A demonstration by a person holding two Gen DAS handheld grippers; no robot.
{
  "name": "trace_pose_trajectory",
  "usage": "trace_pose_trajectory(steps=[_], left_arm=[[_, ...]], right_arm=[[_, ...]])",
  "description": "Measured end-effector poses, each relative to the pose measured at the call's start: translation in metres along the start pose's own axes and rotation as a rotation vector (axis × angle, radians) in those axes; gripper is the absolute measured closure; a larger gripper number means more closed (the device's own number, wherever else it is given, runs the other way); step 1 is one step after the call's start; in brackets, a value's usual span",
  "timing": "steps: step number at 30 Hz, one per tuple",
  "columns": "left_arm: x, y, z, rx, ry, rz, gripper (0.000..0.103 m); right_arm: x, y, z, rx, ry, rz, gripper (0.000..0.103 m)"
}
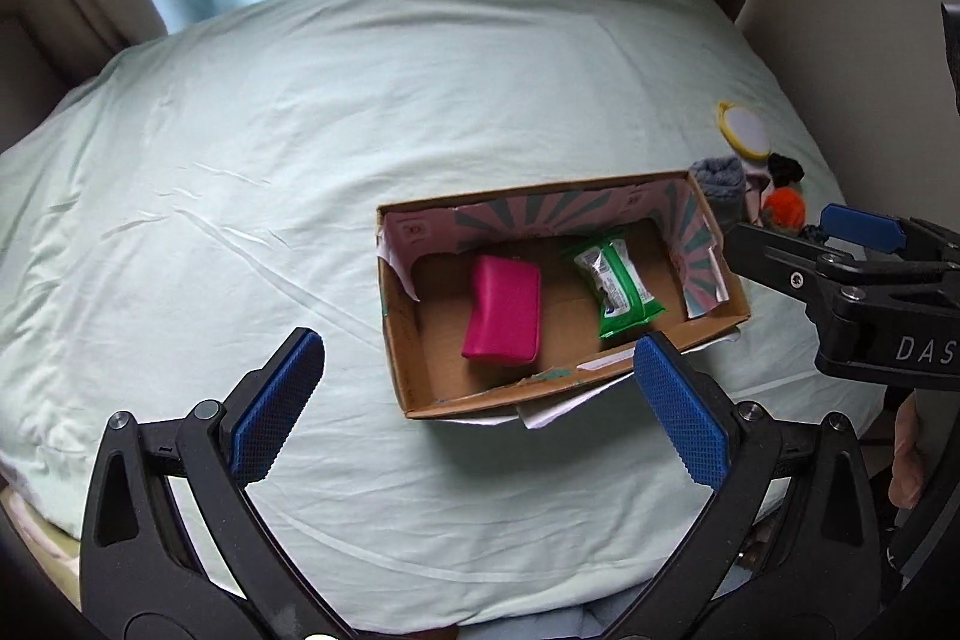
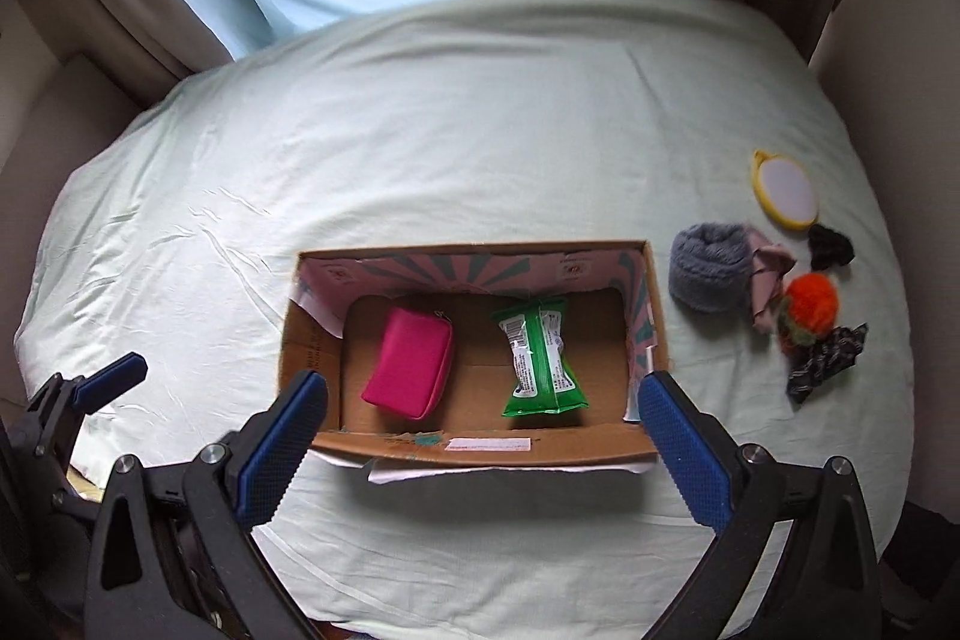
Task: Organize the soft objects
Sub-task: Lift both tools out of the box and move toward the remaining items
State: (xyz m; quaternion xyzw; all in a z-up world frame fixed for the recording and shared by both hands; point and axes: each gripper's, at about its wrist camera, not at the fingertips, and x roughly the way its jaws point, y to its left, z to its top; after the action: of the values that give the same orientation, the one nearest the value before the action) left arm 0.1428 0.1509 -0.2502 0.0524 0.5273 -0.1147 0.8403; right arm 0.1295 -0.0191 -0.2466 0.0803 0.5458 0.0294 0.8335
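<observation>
Blue-padded left gripper (image 1: 480,403) and right gripper (image 2: 483,436), both wide apart, empty, above cardboard box (image 2: 480,445).

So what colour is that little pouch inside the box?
Hot pink pouch; the right wrist view shows it best.

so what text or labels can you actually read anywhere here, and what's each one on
"DAS": white letters on the black body of the right hand-held gripper, cut off by the picture's edge.
Green wipes pack: printed label, too small to read.
White sticker on the cardboard box front wall: blurred, unreadable.
Print inside the box's left wall: too faint to read.
</observation>
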Motion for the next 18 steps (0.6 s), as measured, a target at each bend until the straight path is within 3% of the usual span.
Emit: trace_pose_trajectory(steps=[10,18], left_arm=[[-0.103,-0.010,-0.007,-0.010,-0.240,0.063,0.000],[-0.163,-0.059,-0.005,-0.016,-0.404,0.085,0.000]], right_arm=[[-0.108,-0.018,-0.036,-0.042,-0.268,-0.088,0.000],[-0.168,-0.071,-0.059,-0.016,-0.412,-0.158,0.000]])
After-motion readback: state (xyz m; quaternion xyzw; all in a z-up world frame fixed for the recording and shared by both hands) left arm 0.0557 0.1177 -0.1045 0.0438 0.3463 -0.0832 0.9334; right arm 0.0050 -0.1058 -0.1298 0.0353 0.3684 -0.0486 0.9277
